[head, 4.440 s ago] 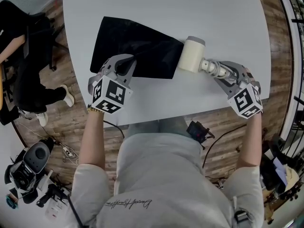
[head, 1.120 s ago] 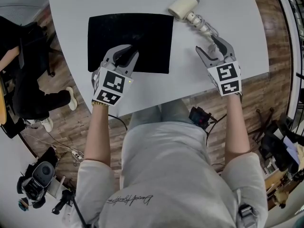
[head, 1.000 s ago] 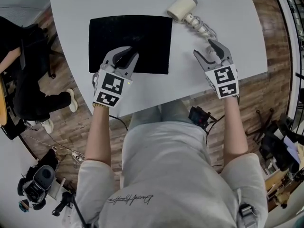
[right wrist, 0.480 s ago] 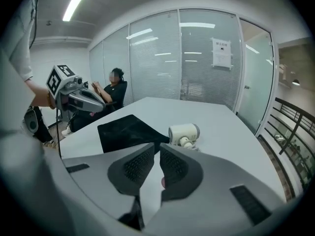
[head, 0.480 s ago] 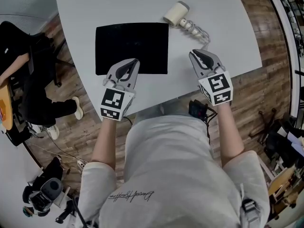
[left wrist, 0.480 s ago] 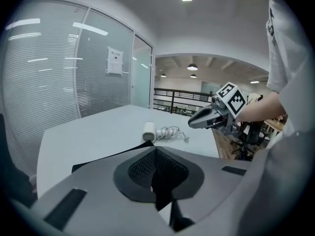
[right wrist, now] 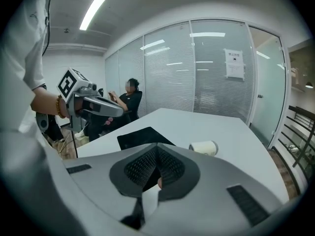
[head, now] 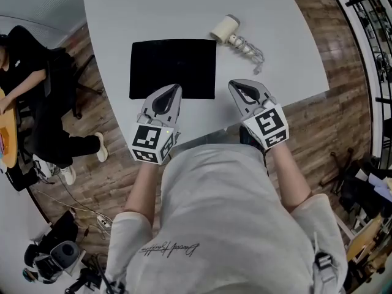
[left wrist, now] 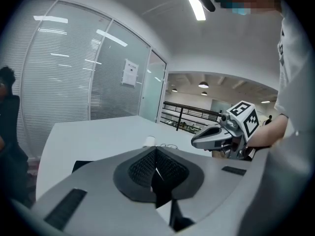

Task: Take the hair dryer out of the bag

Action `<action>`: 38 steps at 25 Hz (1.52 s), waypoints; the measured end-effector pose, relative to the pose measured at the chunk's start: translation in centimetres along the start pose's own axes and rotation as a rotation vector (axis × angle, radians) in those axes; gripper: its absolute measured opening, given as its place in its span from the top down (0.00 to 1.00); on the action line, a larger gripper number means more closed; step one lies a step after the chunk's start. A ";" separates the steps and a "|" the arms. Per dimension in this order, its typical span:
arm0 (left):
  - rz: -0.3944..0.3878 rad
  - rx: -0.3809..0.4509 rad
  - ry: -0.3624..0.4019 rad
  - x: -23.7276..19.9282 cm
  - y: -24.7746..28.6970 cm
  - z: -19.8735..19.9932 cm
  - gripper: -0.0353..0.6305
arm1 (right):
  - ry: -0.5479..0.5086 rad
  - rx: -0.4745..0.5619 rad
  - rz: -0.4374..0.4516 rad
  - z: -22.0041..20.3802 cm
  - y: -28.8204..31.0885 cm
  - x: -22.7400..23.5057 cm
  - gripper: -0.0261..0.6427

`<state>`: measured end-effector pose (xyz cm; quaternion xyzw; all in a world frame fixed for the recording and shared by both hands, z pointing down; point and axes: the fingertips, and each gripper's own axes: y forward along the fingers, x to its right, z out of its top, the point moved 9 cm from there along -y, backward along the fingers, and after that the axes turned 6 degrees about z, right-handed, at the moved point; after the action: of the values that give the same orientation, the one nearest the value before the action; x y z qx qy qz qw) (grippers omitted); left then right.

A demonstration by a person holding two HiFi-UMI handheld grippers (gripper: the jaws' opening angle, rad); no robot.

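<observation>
The flat black bag [head: 173, 68] lies on the white table [head: 153, 5]. The cream hair dryer [head: 225, 28] rests outside the bag, past its far right corner, and its coiled cord [head: 248, 46] trails toward me. My left gripper [head: 173, 90] hovers at the bag's near edge, shut and empty. My right gripper [head: 236, 86] sits right of the bag; its jaws have just been closing with nothing between them. In the left gripper view the pads [left wrist: 156, 166] meet, with the dryer [left wrist: 149, 141] small beyond. The right gripper view shows the dryer [right wrist: 204, 147] and bag [right wrist: 142, 137].
A person in black [head: 24, 84] sits at a neighbouring desk left of the table. The table's near edge [head: 202, 130] runs just under both grippers. Cables and gear [head: 49, 262] lie on the wooden floor at the lower left.
Both grippers have pulled back toward my body, away from the bag and the dryer. The right jaws went from wide open to shut, and the left jaws closed too. Bag and dryer stay put.
</observation>
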<state>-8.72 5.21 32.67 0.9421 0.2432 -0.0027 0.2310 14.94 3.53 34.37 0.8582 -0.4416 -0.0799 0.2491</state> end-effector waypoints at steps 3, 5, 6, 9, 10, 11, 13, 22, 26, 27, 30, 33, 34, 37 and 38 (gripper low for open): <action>0.016 0.027 -0.012 0.4 -0.4 0.6 0.93 | 0.006 0.018 0.041 0.6 0.3 -0.6 0.92; 0.025 0.045 -0.018 0.6 -0.6 1.0 0.93 | 0.032 0.041 0.066 1.1 0.3 -0.4 0.92; 0.028 0.057 -0.021 0.7 -0.5 1.1 0.93 | 0.043 0.056 0.080 1.4 0.4 -0.3 0.92; 0.041 0.099 -0.018 0.9 -0.5 1.4 0.93 | 0.048 0.069 0.105 2.0 0.6 -0.1 0.92; 0.050 0.105 -0.014 1.0 -0.5 1.3 0.93 | 0.044 0.063 0.110 2.1 0.8 -0.2 0.92; 0.057 0.104 -0.013 1.0 -0.5 1.2 0.93 | 0.040 0.056 0.115 2.2 0.9 -0.4 0.92; 0.056 0.095 -0.024 1.0 -0.4 1.0 0.93 | 0.038 0.045 0.124 2.1 1.2 -0.6 0.92; 0.043 0.094 -0.047 0.5 -0.9 0.7 0.93 | 0.090 0.037 0.156 1.9 2.2 -0.7 0.92; 0.041 0.084 -0.030 0.4 -1.1 0.5 0.93 | 0.093 0.033 0.168 1.7 2.6 -0.7 0.92; 0.041 0.083 -0.027 0.4 -1.2 0.5 0.93 | 0.090 0.032 0.168 1.7 2.7 -0.7 0.92; 0.040 0.081 -0.019 0.4 -1.4 0.6 0.93 | 0.083 0.033 0.166 1.9 2.7 -0.9 0.92; 0.042 0.083 -0.016 0.1 -1.5 0.6 0.93 | 0.081 0.032 0.172 1.9 3.0 -1.1 0.92; 0.043 0.085 -0.017 0.0 -1.5 0.6 0.93 | 0.078 0.032 0.175 1.9 3.1 -1.1 0.92; 0.045 0.092 -0.018 0.1 -1.7 0.6 0.93 | 0.067 0.029 0.180 2.0 3.0 -1.2 0.92; 0.045 0.093 -0.018 0.1 -1.7 0.6 0.93 | 0.066 0.028 0.182 2.0 3.0 -1.2 0.92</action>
<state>-9.34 6.35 31.39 0.9569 0.2196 -0.0171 0.1892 11.36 2.37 34.07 0.8203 -0.5101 -0.0223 0.2576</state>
